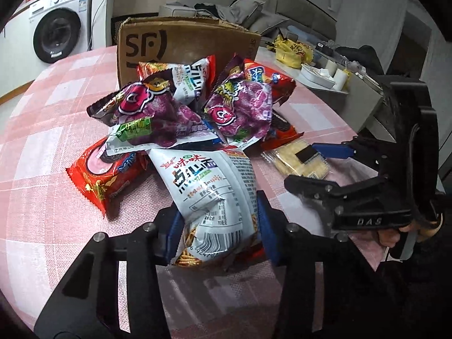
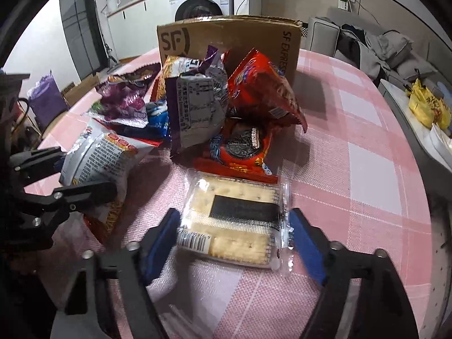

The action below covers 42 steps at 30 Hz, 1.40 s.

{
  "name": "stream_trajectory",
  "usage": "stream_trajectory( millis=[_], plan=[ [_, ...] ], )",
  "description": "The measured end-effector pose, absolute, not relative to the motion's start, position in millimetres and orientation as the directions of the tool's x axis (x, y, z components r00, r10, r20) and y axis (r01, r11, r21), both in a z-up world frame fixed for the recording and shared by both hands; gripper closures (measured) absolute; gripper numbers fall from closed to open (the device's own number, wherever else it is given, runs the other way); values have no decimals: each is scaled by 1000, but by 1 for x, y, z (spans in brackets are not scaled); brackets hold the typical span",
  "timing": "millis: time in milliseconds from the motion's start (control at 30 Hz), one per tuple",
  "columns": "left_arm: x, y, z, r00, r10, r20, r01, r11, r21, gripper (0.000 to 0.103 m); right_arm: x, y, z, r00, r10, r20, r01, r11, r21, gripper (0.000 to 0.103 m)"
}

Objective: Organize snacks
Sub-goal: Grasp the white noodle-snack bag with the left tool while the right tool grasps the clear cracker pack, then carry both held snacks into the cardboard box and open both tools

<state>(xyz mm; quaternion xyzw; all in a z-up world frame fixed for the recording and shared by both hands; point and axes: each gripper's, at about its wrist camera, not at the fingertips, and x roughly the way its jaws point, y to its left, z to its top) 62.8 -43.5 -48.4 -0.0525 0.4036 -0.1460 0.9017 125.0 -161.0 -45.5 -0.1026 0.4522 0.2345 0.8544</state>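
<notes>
A pile of snack packets lies on the pink checked table in front of a brown SF cardboard box [image 1: 180,45]. My left gripper [image 1: 219,236] is shut on the near end of a white noodle snack bag [image 1: 209,186], which also shows in the right wrist view [image 2: 99,155]. My right gripper [image 2: 234,237] is open, its blue pads on either side of a clear cracker packet [image 2: 234,220] lying flat; the same packet shows in the left wrist view [image 1: 299,158]. Purple bags [image 1: 158,110], red biscuit packets [image 1: 107,175] and a red bag [image 2: 262,90] are heaped behind.
The box [image 2: 228,39] stands at the table's far side. A washing machine [image 1: 59,28] is beyond the table. A low side table [image 1: 325,76] with a yellow bag and white cups stands to the right. A grey sofa with clothes is behind.
</notes>
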Motion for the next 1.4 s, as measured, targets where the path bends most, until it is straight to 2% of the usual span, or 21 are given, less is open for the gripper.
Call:
stream_trajectory(
  millis=[100,300,800,1400],
  plan=[
    [52,-44,-43,641,-312,-701,231,950,-212,59,121,-169,-41,491,328,-807,-496,867,51,40],
    [43,-44,-28,664,-327,-672,245,945,-217,59,111,-182,-29,520,352,-778,-495,867,61,40],
    [38,-30,16,739,-312,-597,224,950,-220,59,92,-184,36,627,454,-633,-532,843,78,40],
    [93,1,57,791,-263,-553,155,960,-234,59,159,-166,70,667,473,-575,-478,864,156,40]
  ],
)
